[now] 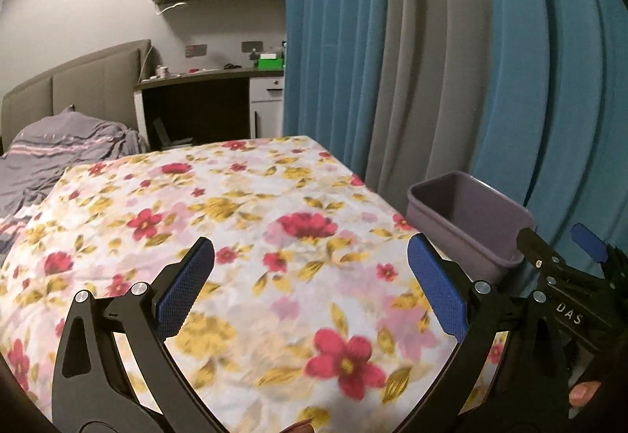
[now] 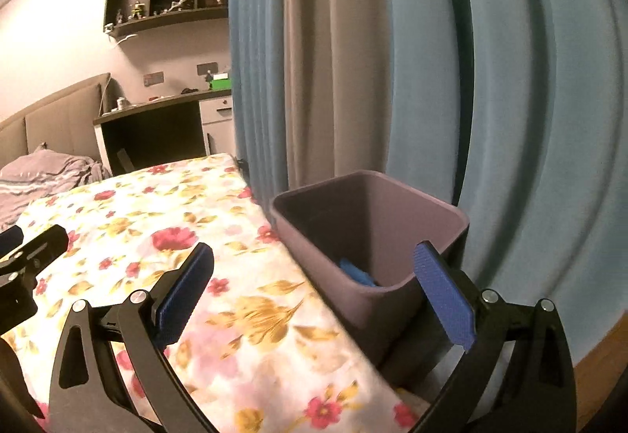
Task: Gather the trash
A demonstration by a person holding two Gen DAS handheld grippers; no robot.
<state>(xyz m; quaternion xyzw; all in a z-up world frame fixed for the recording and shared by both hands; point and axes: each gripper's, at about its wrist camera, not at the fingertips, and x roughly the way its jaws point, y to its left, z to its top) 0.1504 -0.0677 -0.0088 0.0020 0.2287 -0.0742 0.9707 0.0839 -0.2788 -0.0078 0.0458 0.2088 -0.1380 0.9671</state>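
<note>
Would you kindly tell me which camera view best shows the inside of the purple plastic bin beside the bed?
The right wrist view: the purple plastic bin sits close, revealing a blue item at its bottom. The left wrist view shows the bin farther off, its bottom hidden.

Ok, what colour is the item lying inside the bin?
Blue: a crumpled blue item lies at the bottom of the purple bin, best seen from the right wrist.

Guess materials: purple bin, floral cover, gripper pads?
Purple bin: likely moulded plastic, matte, smooth walls and rolled rim. Floral cover: thin woven fabric, probably cotton, creased and printed. Pads on the open right gripper: blue, fine dimpled texture, probably rubber or printed plastic.
</note>
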